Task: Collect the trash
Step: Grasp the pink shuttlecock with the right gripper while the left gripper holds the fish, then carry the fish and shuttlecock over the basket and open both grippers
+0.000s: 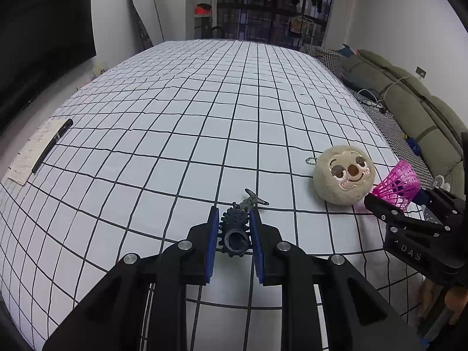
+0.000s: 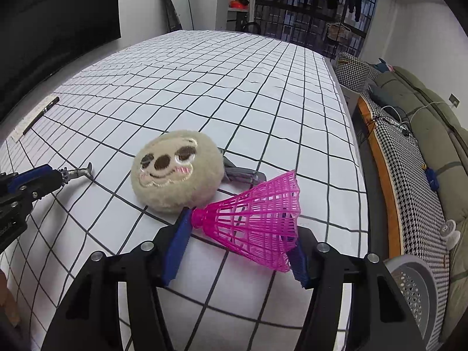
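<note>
Left gripper is clamped tight on a dark knobbly toy w/ a fish-like tail, low over the grid-cloth bench; looks secure, tail pokes out past the fingers. Right gripper has the pink plastic shuttlecock lying crosswise btw its fingers; cork end sits at the left pad, skirt rim near the right one; can't tell if they're actually pressing yet, so I'd call it not gripped. Sloth plush head is touching or just beside the cork, and a grey crumpled wrapper-ish thing lies behind it.

Tip for this step imo: skirt is springy mesh, so squeeze gently and evenly or it'll pop out sideways; lift straight up so the plush doesn't drag along. A perforated grey basket sits down right, off the bench edge; prob the trash spot.
</note>
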A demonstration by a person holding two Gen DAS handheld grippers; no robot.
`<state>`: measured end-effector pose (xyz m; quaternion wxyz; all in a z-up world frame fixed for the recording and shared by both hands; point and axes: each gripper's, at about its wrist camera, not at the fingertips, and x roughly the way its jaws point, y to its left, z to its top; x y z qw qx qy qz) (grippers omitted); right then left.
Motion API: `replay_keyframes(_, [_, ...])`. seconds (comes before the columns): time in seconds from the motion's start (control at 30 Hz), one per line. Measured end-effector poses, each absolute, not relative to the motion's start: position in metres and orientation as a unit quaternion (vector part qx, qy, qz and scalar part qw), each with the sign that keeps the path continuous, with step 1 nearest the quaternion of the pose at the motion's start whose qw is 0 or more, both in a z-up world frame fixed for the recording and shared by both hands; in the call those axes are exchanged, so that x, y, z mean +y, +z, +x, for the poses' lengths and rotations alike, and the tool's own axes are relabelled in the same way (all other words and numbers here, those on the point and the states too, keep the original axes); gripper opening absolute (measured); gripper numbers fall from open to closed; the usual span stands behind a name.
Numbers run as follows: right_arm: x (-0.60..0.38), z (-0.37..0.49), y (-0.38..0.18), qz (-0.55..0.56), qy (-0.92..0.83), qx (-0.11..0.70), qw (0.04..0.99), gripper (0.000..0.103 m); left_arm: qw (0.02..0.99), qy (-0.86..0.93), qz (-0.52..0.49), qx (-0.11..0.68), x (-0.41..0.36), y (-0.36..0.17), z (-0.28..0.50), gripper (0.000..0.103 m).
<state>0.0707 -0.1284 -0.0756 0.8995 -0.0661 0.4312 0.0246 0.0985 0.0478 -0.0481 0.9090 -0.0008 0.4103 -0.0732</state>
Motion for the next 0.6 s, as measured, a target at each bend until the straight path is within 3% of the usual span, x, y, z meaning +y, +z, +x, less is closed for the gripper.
replay_keyframes(0.6, [-0.176,-0.022,-0.06,0.004,-0.005,0.415,0.91,0.058,0.906,-0.13,0.026,0.403,-0.011,-0.031,0.049,0.021])
